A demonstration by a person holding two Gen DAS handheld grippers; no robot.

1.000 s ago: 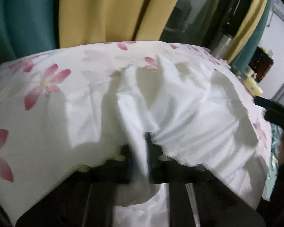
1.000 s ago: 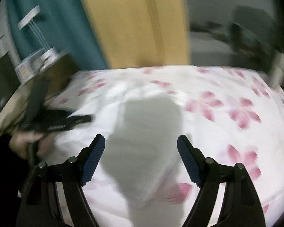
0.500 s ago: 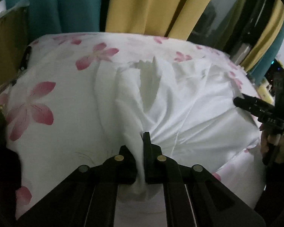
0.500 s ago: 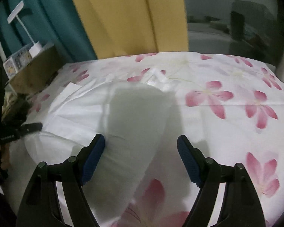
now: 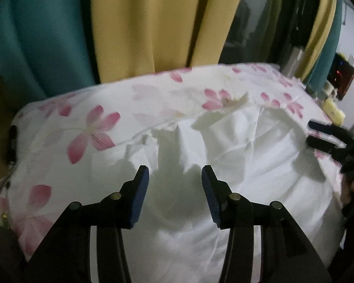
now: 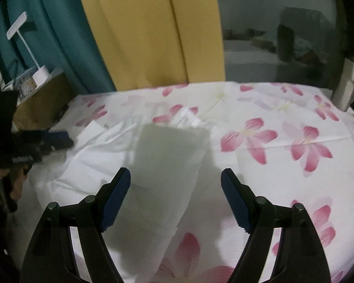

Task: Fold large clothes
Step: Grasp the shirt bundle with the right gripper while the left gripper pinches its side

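Release step: my left tongs (image 5: pixel 174 184) have just been opening, empty over the white garment (image 5: pixel 236 155) rumpled on the flowered bed (image 5: pixel 87 127); right tongs (image 6: pixel 175 188) apart; next, regrip an edge.

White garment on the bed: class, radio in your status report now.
Left gripper jaws just opened, nothing between them. Right gripper open, empty. White garment loose and rumpled on the flowered sheet. Nothing in the way.

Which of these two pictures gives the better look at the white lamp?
The right wrist view. The white lamp stands whole at upper left on a shelf, its flat head, thin stem and round base all showing against the teal curtain. The left wrist view shows nothing of it.
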